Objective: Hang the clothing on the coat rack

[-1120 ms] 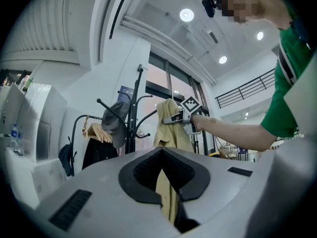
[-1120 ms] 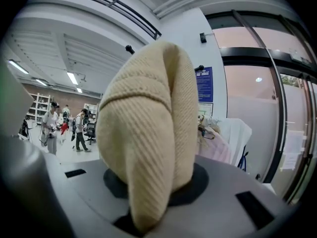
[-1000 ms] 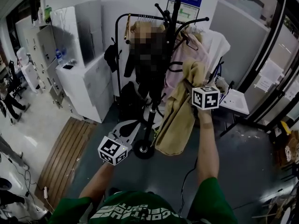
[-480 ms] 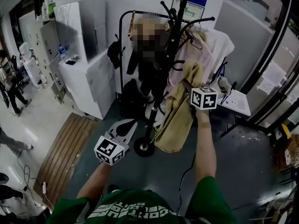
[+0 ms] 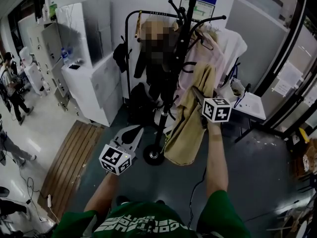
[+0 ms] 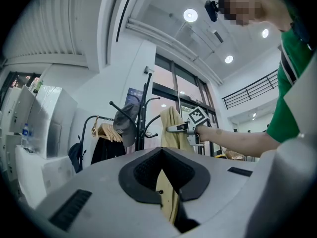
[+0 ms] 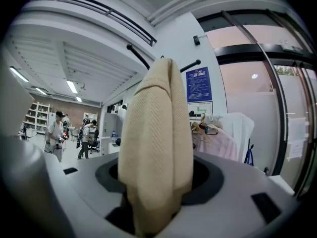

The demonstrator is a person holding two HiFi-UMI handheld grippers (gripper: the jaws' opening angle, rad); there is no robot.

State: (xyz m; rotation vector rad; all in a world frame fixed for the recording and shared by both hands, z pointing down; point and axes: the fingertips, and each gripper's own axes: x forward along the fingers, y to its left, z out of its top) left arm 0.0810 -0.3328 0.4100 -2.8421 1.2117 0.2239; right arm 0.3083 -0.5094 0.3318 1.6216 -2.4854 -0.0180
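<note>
A tan garment (image 5: 190, 123) hangs from a hook arm of the black coat rack (image 5: 171, 83) and drapes down its right side. My right gripper (image 5: 195, 90) is raised at the garment's upper part. In the right gripper view a fold of the tan cloth (image 7: 156, 133) fills the gap of the right gripper (image 7: 156, 182). Its jaws are opening and stand wide around the cloth. My left gripper (image 5: 130, 133) is held low by the rack's base, shut and empty. The left gripper view shows the garment (image 6: 171, 128) on the rack (image 6: 143, 113).
White cabinets (image 5: 94, 83) stand to the left. A black clothes rail with dark clothes (image 5: 153, 63) and a pink garment (image 5: 208, 58) lie behind the rack. A grey cap (image 6: 125, 125) hangs on it. A wooden mat (image 5: 69, 162) lies at floor left; people (image 5: 12, 88) stand at far left.
My right gripper has dropped slightly beside the tan garment. The left gripper has hardly moved.
</note>
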